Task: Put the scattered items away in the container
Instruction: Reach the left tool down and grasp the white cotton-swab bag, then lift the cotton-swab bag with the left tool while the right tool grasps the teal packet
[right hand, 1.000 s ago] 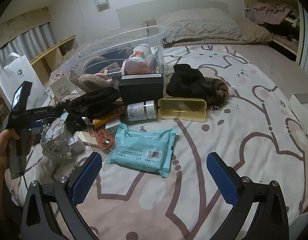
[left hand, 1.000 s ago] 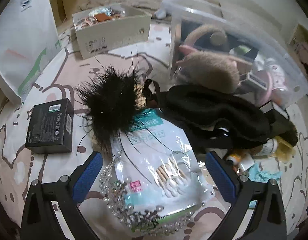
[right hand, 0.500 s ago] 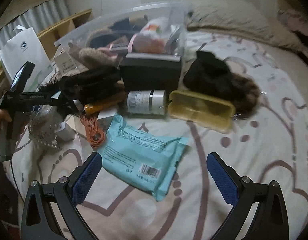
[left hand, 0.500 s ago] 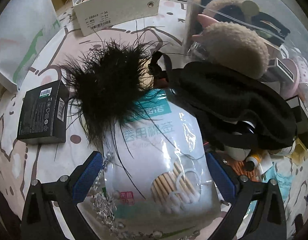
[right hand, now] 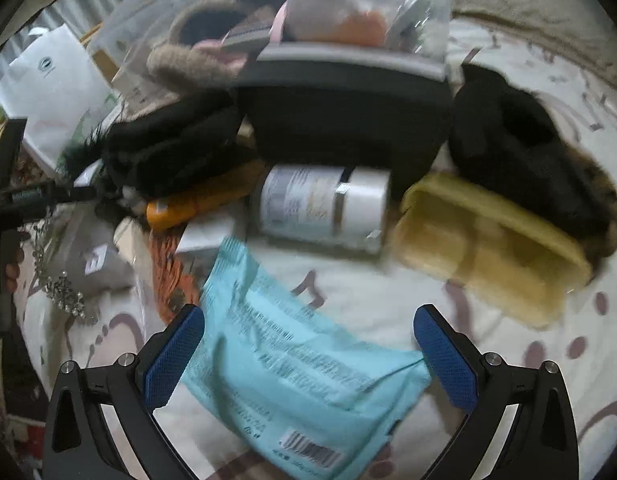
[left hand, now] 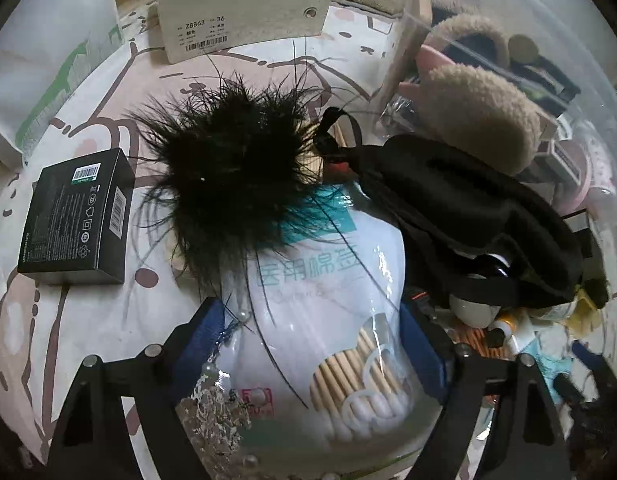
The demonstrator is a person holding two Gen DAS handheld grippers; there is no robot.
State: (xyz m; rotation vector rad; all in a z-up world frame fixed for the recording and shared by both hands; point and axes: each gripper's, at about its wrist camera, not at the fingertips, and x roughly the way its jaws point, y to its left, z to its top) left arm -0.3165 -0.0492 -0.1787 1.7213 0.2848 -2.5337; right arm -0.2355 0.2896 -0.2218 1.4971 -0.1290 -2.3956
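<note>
On the left, the left gripper points steeply down over a bag of cotton swabs lying on the bedspread. Its jaws have just been closing, and the bag now sits between the blue pads, which seem to touch its sides; whether they press hard enough to hold it I cannot tell. A black feather puff rests on the bag's far end, its long strands trailing across the plastic, and a beaded tiara lies tucked against the bag's near left edge. A black box sits apart, further left. The clear container, already part filled, stands to the upper right, just beyond a black sleep mask.

On the right, the right gripper has its jaws wide open around a teal wipes pack, pads not yet on it (this view is blurred). Beyond lie a white jar and a yellow case.

The likely trouble is on the left: the slick, puffy bag could squirt out of a shallow pinch, and lifting it may drag the feather strands or snag the tiara, spilling either one. On the right, closing on the pack's soft, flat middle may only crumple it, and it could sag and slip on the way to the container.
</note>
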